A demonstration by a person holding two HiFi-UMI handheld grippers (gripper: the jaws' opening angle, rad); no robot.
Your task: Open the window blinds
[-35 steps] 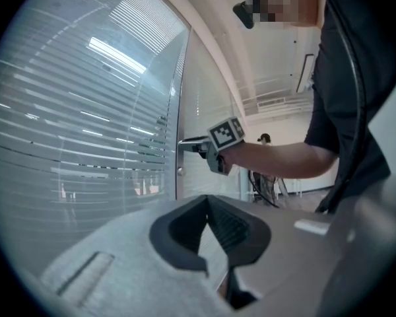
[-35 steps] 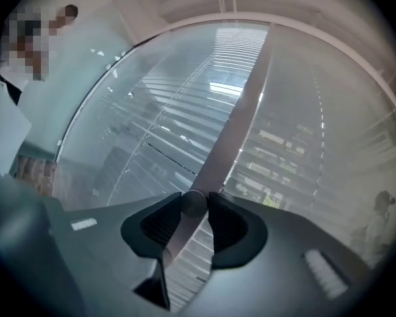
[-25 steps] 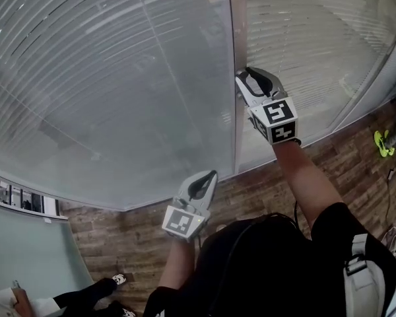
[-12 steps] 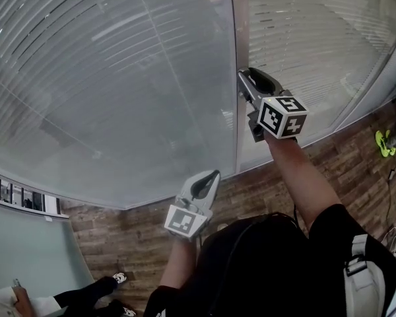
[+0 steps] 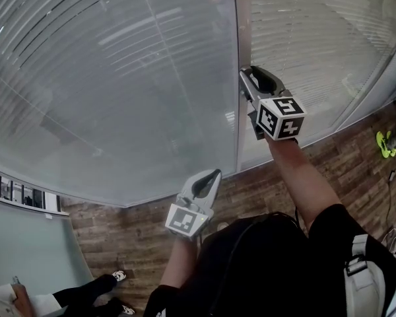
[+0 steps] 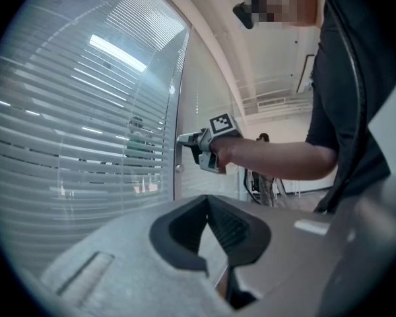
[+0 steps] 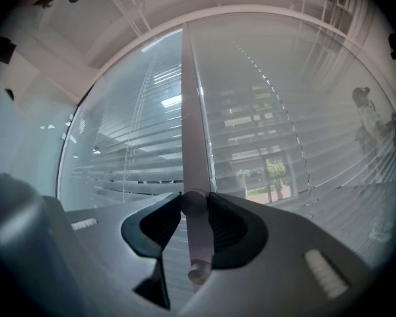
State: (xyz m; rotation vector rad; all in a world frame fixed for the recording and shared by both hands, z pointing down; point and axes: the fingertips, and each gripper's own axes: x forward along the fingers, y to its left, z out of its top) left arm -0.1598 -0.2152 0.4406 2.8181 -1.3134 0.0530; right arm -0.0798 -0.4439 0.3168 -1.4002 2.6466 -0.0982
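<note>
slatted window blinds [image 5: 119, 65] sit behind glass; their round knob [image 7: 193, 203], on the vertical frame [image 7: 193, 111] between panes, is clamped in the right gripper [image 5: 245, 79], while the left gripper [image 5: 213, 175] hangs lower, clenched on nothing

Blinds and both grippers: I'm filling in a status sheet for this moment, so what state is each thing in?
Window blinds: lowered, slats tilted partly open, outdoors visible between them.
Right gripper: shut on the knob.
Knob: clamped between the right jaws.
Left gripper: shut, empty.
</note>
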